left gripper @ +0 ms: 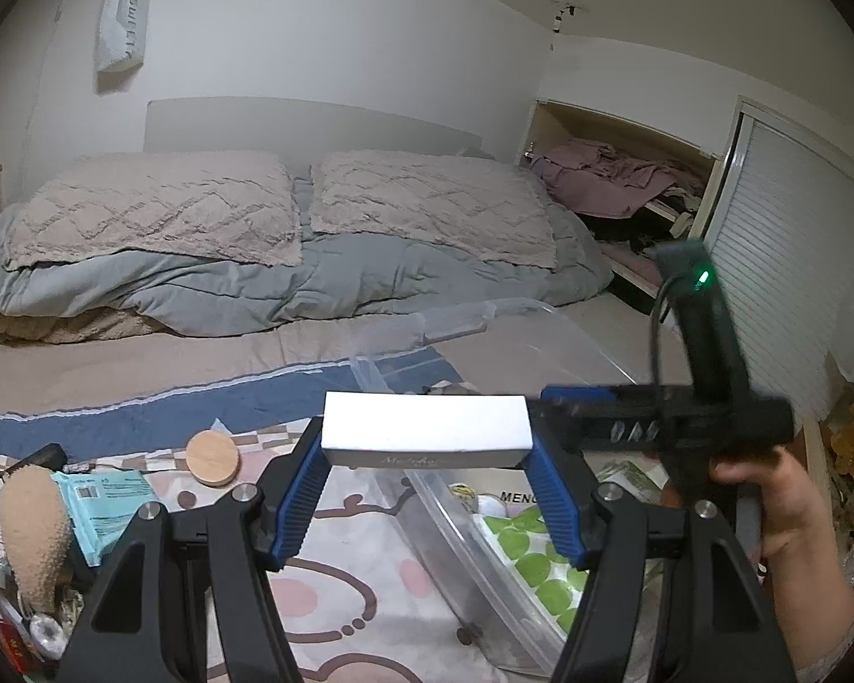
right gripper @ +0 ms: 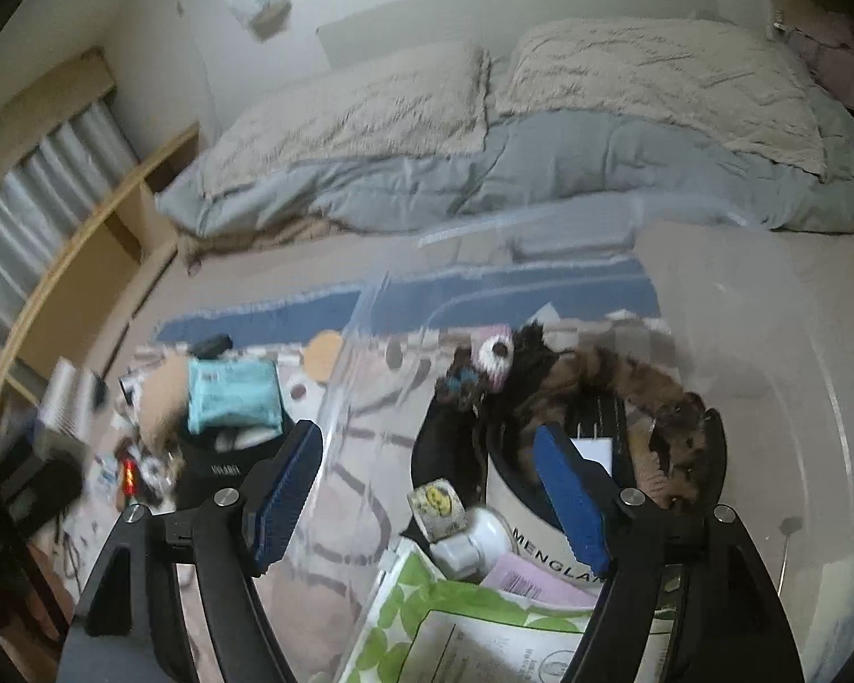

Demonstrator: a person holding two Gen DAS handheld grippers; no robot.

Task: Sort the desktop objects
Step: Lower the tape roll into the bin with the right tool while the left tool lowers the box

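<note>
My left gripper (left gripper: 426, 439) is shut on a white oblong box (left gripper: 424, 420), its blue pads pressing on both ends. The box hangs over the near corner of a clear plastic bin (left gripper: 455, 529). In the right wrist view my right gripper (right gripper: 427, 435) stands open above the same bin (right gripper: 370, 307), with nothing between its fingers. Under it lie a green-dotted pack (right gripper: 415, 597), a smiley tape roll (right gripper: 438, 503), a white tub (right gripper: 526, 518) and a brown furry item (right gripper: 632, 375). A hand (left gripper: 785, 512) holds the right gripper's handle at the right of the left wrist view.
Left of the bin, on the patterned cloth, lie a teal packet (right gripper: 230, 398), a round wooden lid (left gripper: 212, 458), a beige puff (left gripper: 34, 523) and small clutter. A bed with a grey duvet (left gripper: 290, 284) lies behind. A wooden shelf (right gripper: 85, 262) stands at the left.
</note>
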